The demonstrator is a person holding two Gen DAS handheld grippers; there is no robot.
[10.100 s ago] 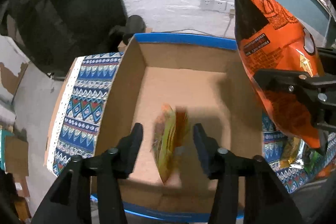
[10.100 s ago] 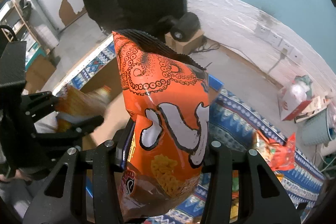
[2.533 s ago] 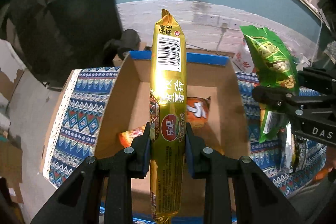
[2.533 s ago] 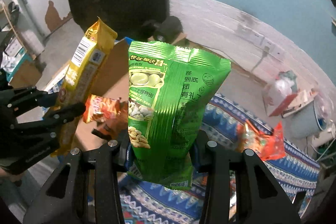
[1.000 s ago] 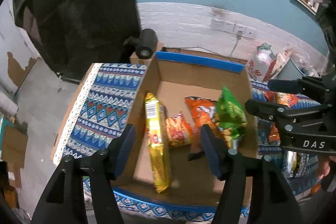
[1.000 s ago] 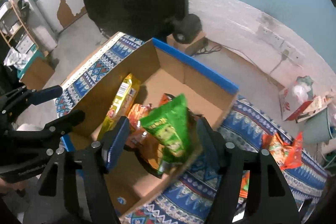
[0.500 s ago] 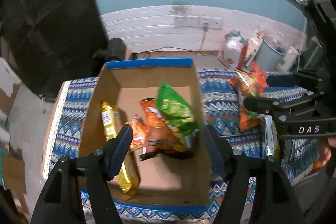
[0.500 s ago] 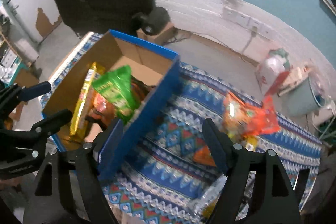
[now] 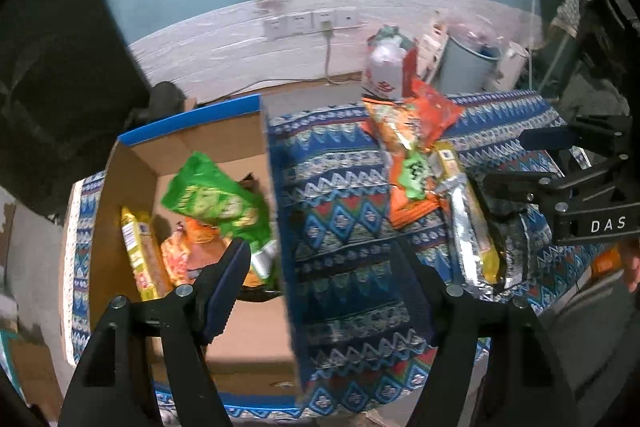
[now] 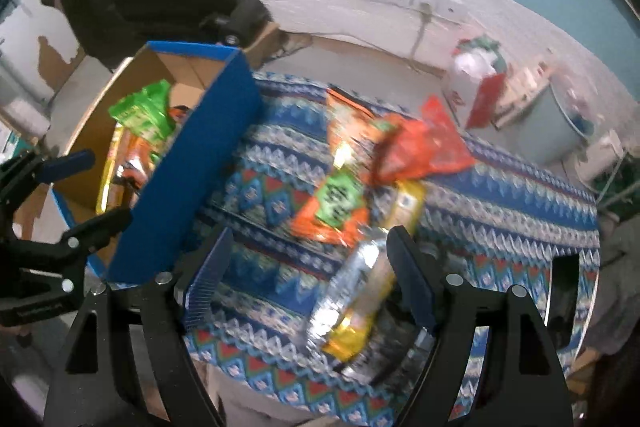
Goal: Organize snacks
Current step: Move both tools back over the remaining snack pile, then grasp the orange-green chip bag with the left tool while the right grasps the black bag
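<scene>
Both my left gripper (image 9: pixel 324 263) and right gripper (image 10: pixel 308 267) gape wide, holding nothing. Green bag (image 9: pixel 212 203), yellow packet (image 9: pixel 136 251) and orange bags lie in the cardboard box (image 9: pixel 120 203); more snacks (image 10: pixel 360 183) sit on the patterned cloth (image 10: pixel 280 195) beside it.

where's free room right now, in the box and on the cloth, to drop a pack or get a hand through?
Free: the near end of the cardboard box floor, in front of the green bag and yellow pack. Also the patterned cloth between the box's blue wall and the loose snack pile. Crowded: the box's middle, and around the silver pack beside the right gripper. Left gripper is open, empty.
</scene>
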